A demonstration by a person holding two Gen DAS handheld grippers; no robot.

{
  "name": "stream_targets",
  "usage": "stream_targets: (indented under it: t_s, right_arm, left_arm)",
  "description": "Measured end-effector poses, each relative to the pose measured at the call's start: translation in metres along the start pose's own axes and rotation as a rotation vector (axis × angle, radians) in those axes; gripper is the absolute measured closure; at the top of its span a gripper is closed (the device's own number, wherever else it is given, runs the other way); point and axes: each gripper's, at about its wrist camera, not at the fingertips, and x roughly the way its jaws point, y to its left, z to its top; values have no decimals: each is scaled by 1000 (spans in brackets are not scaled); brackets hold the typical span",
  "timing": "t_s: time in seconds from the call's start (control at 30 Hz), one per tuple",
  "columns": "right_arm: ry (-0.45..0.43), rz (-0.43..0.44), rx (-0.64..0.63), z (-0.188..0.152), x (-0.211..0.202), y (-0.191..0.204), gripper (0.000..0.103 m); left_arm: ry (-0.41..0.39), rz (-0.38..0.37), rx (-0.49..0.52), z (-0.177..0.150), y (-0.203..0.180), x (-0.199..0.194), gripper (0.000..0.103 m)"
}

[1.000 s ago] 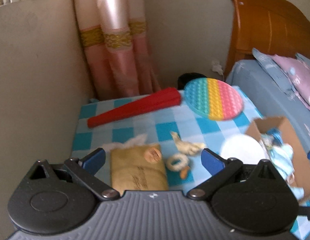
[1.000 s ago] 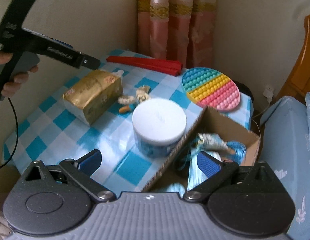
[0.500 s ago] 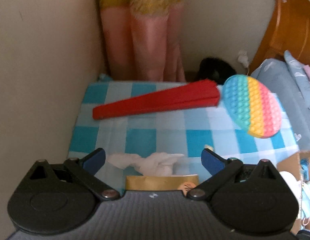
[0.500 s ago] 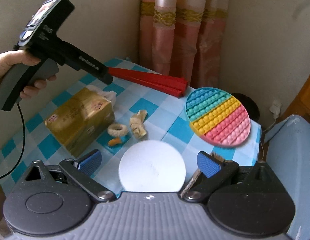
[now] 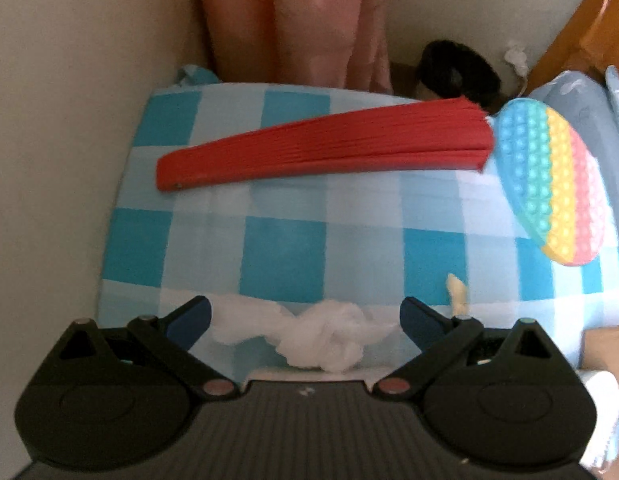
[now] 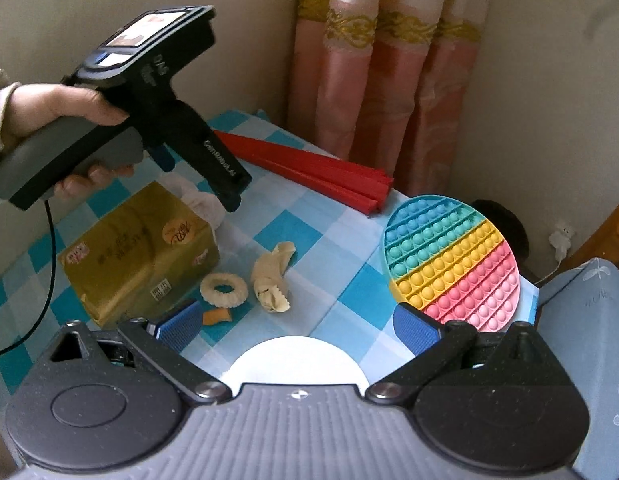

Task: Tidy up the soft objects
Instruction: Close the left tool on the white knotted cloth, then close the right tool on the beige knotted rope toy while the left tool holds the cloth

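Observation:
My left gripper [image 5: 305,316] is open and low over the top of a gold tissue pack [image 6: 141,252]. The white tissue [image 5: 321,336] that sticks out of the pack lies between its fingers, not pinched. From the right wrist view a hand holds the left gripper [image 6: 201,184] above that tissue [image 6: 201,200]. My right gripper [image 6: 297,326] is open and empty, above a white round lid [image 6: 295,362]. A cream scrunchie [image 6: 223,290], a cream cloth scrap [image 6: 271,276] and a small orange bit [image 6: 215,316] lie in front of it on the checked cloth.
A folded red fan [image 5: 321,148] lies across the far side of the table. A round rainbow bubble mat [image 6: 449,256] sits at the right edge. A cardboard box corner [image 5: 605,344] shows at right. Walls and pink curtains [image 6: 389,80] close in behind; a blue bed [image 6: 589,320] is right.
The left gripper moved forward and lower over the tissue pack, so the white tissue now sits between its fingers. The right gripper swung away from the cardboard box toward the table's middle.

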Motion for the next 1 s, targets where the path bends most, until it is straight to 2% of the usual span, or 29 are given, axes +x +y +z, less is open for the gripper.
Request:
stream_targets:
  t_s: [0.13, 0.2, 0.33, 0.53, 0.77, 0.83, 0.9, 1.0]
  right_arm:
    - [5, 1, 1, 1, 5, -1, 0]
    - [5, 3, 5, 2, 6, -2, 0]
    - [3, 3, 5, 2, 8, -3, 0]
    - [7, 2, 13, 3, 11, -4, 0]
    - [6, 23, 36, 11, 15, -9, 1]
    - [18, 31, 65, 16, 20, -13, 6]
    - [43, 51, 76, 23, 26, -16, 18]
    - [75, 65, 92, 33, 41, -17, 23]
  left_arm:
    - [48, 23, -9, 5, 0, 14, 6]
    - [68, 21, -16, 6, 1, 20, 11]
    - [75, 13, -17, 5, 2, 23, 30]
    - [90, -21, -20, 3, 2, 24, 45]
    - [64, -39, -23, 1, 3, 16, 48]
    - [52, -43, -24, 0, 3, 12, 48]
    - [42, -39, -25, -1, 5, 10, 48]
    - [26, -32, -34, 0, 11, 4, 48]
